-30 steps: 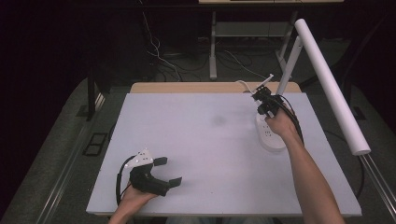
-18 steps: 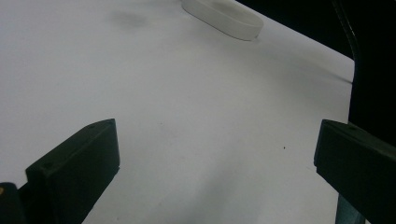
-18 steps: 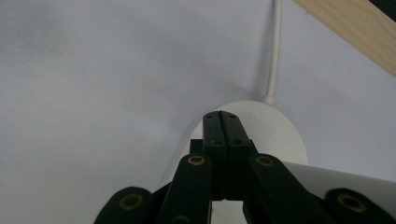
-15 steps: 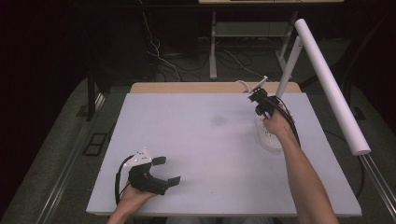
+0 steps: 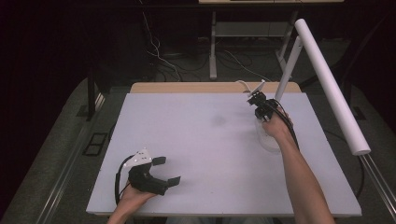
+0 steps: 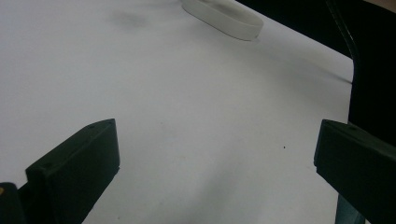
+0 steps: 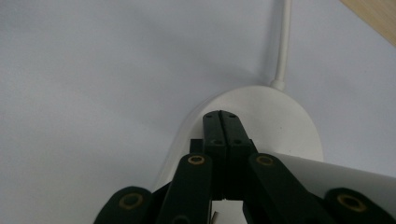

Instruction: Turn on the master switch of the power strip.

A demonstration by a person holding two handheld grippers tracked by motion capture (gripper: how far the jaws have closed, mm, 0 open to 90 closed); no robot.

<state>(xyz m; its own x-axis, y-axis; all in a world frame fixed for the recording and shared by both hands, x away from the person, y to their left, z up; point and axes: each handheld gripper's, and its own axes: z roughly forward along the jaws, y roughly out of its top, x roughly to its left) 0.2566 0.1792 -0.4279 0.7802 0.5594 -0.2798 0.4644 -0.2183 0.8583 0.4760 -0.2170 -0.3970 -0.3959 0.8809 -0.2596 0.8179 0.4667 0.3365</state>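
White oval device (image 7: 280, 116) lies right of frame; right gripper (image 7: 222, 122) closed above it, no grasp evident; left gripper (image 5: 166, 170) spread, idle on tabletop (image 5: 201, 140).

Dark room — cables (image 5: 161, 58) on floor (image 5: 56, 154)

Left gripper (image 5: 166, 171) near table's (image 5: 205, 140) front-left edge, right gripper (image 5: 257, 100) far right — above oval base (image 5: 267, 142)
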